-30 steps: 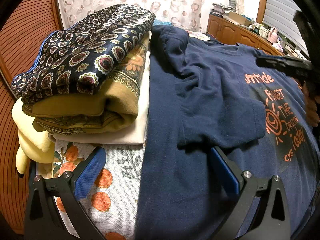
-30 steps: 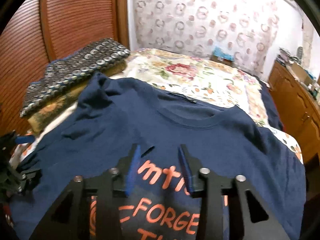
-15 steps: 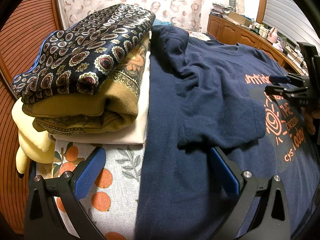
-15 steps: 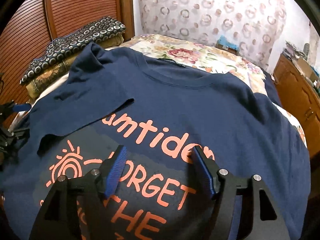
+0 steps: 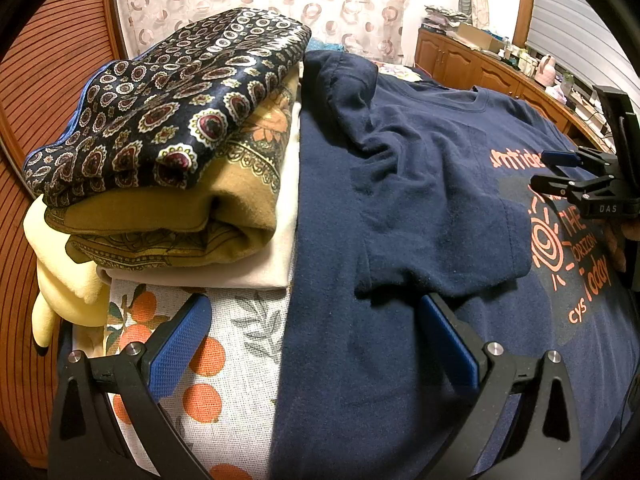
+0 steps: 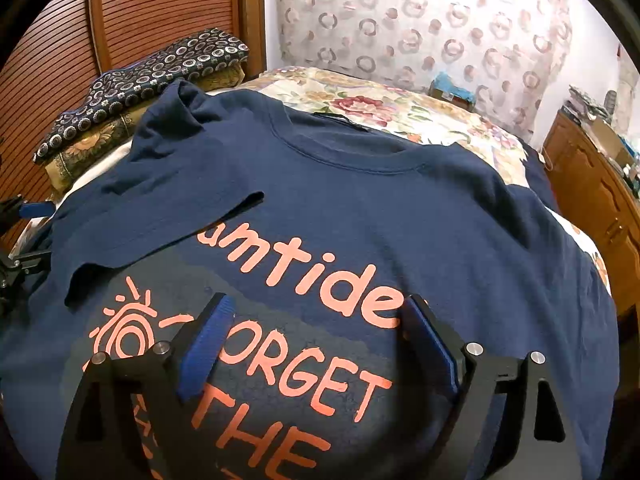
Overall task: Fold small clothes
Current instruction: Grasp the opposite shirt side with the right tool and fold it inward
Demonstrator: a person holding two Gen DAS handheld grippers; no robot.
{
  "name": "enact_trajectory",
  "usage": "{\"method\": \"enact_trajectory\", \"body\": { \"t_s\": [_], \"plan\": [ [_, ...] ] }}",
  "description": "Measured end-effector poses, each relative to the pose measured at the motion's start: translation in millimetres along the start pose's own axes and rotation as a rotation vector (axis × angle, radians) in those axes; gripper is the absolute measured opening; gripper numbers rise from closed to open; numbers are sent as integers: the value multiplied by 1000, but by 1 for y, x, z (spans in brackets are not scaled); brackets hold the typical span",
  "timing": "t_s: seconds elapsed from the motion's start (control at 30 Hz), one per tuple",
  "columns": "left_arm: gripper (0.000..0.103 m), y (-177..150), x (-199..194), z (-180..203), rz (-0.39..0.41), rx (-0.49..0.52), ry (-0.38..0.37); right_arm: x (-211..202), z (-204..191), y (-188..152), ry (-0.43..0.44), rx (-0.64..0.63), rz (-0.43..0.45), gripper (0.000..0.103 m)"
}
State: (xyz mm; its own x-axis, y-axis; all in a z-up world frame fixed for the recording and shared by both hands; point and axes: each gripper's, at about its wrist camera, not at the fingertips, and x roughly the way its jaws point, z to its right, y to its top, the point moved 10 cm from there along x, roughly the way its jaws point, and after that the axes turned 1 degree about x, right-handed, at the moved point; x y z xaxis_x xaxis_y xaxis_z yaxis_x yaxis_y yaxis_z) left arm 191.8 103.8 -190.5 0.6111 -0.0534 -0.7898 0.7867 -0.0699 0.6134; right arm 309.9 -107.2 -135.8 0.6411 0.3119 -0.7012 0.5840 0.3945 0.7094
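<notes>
A navy T-shirt [image 6: 360, 208] with orange print lies flat on the bed, front up; it also shows in the left wrist view [image 5: 400, 208]. Its left sleeve [image 5: 440, 248] is folded in over the chest. My left gripper [image 5: 316, 344] is open and empty, low over the shirt's left edge, near the sleeve hem. My right gripper [image 6: 316, 344] is open and empty above the printed chest; it shows in the left wrist view [image 5: 560, 168] at the right.
A stack of folded blankets [image 5: 160, 152] with a patterned dark one on top lies left of the shirt, against a wooden slatted wall [image 6: 140, 12]. A floral bedspread [image 6: 400, 108] lies beyond the collar. A wooden cabinet [image 6: 600, 200] stands at the right.
My right gripper has opened wider and drawn back over the printed chest. The left gripper has not moved.
</notes>
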Motion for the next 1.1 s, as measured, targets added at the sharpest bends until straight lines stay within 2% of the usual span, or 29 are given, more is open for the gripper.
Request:
{"method": "enact_trajectory", "body": {
  "t_s": [0.2,0.3,0.37,0.53,0.67,0.83,1.03,1.1],
  "plan": [
    [103,-1,0,-3,-4,-4,1,-2,0,-3,-2,6,-10,88],
    [103,0,-2,-5,-10,-11,11,-15,-1,-9,28,12,-33,88],
    [103,3,-12,-5,26,-9,30,-34,3,-10,29,16,9,88],
    [103,15,-48,11,170,6,60,-78,36,-27,-54,33,83,88],
    [103,22,-67,32,232,1,17,-110,85,-55,-135,102,118,88],
    [103,31,-78,65,271,21,-34,-139,147,-102,-197,233,114,88],
    [103,34,-87,109,301,39,-151,-160,194,-147,-248,343,86,88],
    [103,34,-88,119,304,48,-159,-160,203,-157,-250,374,67,85]
  ]
}}
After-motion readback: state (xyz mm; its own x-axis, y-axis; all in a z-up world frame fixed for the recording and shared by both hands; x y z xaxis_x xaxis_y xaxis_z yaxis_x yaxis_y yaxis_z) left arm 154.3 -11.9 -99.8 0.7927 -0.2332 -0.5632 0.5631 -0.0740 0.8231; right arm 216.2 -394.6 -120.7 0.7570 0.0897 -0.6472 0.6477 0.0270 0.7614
